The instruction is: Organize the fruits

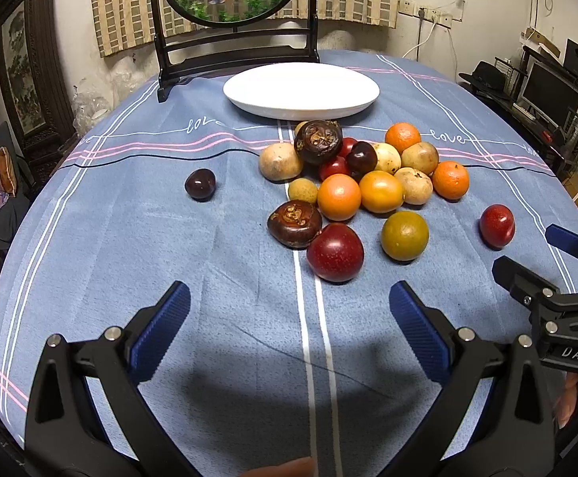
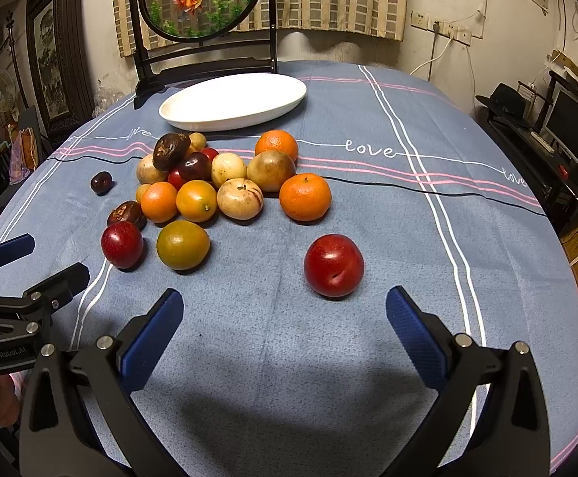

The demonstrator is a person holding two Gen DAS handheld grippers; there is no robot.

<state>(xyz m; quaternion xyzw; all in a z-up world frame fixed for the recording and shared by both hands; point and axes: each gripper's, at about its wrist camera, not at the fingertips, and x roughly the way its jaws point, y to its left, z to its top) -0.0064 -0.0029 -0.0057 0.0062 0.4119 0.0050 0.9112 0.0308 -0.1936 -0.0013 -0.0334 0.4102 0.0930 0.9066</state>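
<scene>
Left wrist view: the left gripper [image 1: 289,328] hangs with its fingers spread wide and nothing between them, on the near side of the fruit pile [image 1: 362,175] from the white plate [image 1: 300,89]
Nearest fruit, left: a red plum [image 1: 335,251] at the pile's near edge, just ahead of the fingertips and a little toward the right finger; round, so no long axis to line up on
Plate: bare, beyond the pile, touching no fruit as far as the curved view shows

Right wrist view: the right gripper [image 2: 285,336] is likewise spread and holds nothing
Nearest fruit, right: a lone red plum [image 2: 333,265], well apart from the pile [image 2: 213,183] on its right, straight ahead between the finger lines
Nearer hand: the right for the lone plum, the left for the pile's front plum
Plate from here: white plate [image 2: 233,101] beyond the pile, up and left
</scene>
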